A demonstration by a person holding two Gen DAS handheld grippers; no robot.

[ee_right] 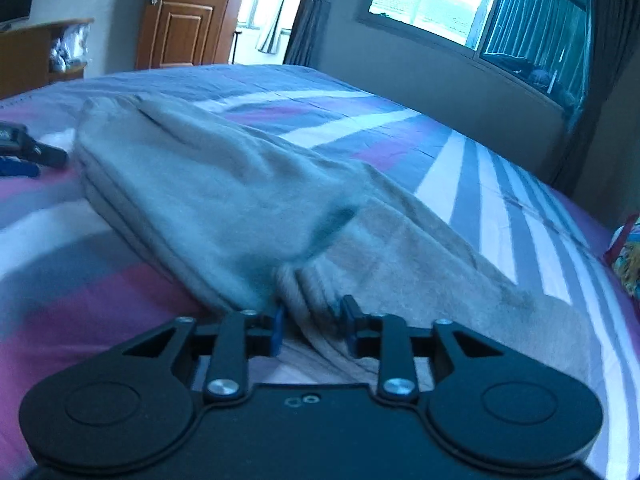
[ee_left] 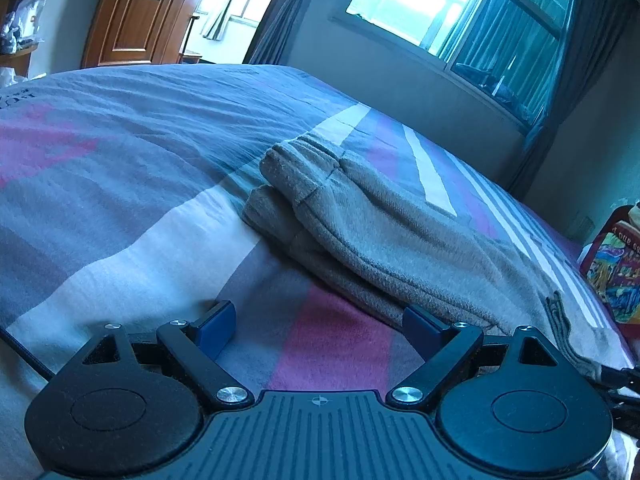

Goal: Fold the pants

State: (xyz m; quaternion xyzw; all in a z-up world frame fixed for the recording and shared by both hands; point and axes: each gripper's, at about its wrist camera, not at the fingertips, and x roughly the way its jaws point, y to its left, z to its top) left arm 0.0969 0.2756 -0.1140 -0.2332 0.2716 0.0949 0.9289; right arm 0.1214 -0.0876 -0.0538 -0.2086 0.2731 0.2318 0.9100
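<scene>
A wide bed [ee_left: 120,168] fills both views, covered in a sheet striped grey, pink and white. Grey pants [ee_left: 380,232] lie on it, folded lengthwise into a long layered strip, with the ribbed waistband at the far end in the left wrist view.

The left gripper [ee_left: 320,328] is held low over the sheet, level with the bed and pointing across it. Its blue-padded fingers [ee_left: 218,330] are spread wide with only bare sheet between them; the right-hand pad sits just beside the near edge of the pants.

The right gripper [ee_right: 312,320] is also low and level, pointing along the length of the pants [ee_right: 224,200]. Its fingers [ee_right: 278,328] are drawn in around a bunched gather of the grey cloth, which is pinched between the pads.

Only the left wrist view shows the waistband and the stacked side edges of the fold. Only the right wrist view shows the cloth gathered at the pads, and the other gripper as a dark shape at the far left edge, beside the pants. That view is slightly blurred.

To the left of the pants the sheet lies open and flat. Beyond the bed stand a wooden door [ee_left: 136,12] and a window [ee_left: 452,12] with curtains. A colourful bag [ee_left: 618,268] sits at the bed's right edge.
</scene>
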